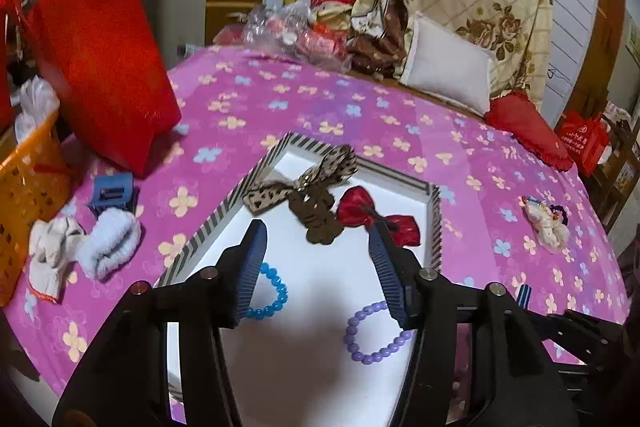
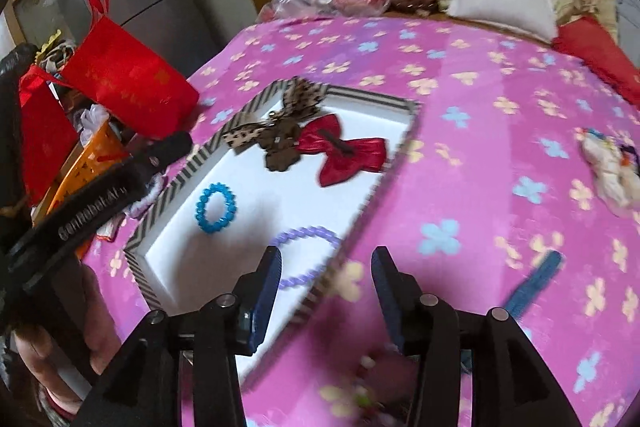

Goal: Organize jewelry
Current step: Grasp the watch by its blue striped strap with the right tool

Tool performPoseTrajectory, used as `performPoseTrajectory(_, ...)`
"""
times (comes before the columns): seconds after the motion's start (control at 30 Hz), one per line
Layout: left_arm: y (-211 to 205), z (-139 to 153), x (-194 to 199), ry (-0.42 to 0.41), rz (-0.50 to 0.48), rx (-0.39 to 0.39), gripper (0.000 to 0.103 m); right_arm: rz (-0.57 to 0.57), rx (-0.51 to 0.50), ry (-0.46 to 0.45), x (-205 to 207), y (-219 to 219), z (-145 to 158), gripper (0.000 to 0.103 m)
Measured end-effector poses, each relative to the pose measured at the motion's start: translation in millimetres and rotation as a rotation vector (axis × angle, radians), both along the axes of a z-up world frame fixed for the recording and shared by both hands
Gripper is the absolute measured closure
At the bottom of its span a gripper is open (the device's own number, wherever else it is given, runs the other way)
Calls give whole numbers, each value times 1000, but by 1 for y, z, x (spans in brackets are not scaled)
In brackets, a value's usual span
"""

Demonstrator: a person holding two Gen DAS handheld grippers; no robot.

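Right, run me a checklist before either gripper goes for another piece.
1. Left gripper empty, jaws apart: ok.
2. Right gripper empty, jaws apart: ok.
3. Blue bracelet and purple bracelet inside the striped tray: ok.
4. Red bow and leopard bow in the tray: ok.
5. Blue hair claw still outside on the blanket: not ok.
6. Item under the right gripper: blurred, cannot tell.

Both wrist cameras look steeply down from close above the pink flowered bedspread (image 1: 320,99), sharing the shallow white striped-rim tray (image 1: 224,211) (image 2: 176,183).
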State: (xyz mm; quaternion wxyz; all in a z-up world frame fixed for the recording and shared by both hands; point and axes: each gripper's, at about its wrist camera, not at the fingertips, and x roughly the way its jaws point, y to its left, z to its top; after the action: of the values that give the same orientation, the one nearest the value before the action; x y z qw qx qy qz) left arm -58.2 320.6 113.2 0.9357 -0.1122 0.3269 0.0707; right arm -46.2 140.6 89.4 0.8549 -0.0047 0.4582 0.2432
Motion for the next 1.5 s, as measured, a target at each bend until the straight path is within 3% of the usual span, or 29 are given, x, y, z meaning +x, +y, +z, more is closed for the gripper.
performPoseTrajectory(0.17, -18, 4, -2, -14, -6, 69, 49, -59, -8, -10, -12, -36, -3, 58)
performPoseTrajectory(0.57, -54, -4, 3, 13, -60, 140, 48, -196, -33, -10, -22, -110, -20, 58)
performPoseTrajectory(0.83, -63, -14, 11, 66, -106, 50, 49, -278, -73, 32, -29, -154, -43, 58)
performPoseTrajectory(1.07, -81, -18, 11, 85, -167, 13, 49, -227, -9, 67, -26, -148, -53, 58)
performPoseTrajectory(1.3, -92, -23, 11, 109, -222, 12, 48, -215, 73, 172, 1, -121, -70, 58)
performPoseTrajectory(1.5, -100, -28, 13, 137, -293, -31, 49, -183, -108, 93, 5, -90, -68, 58)
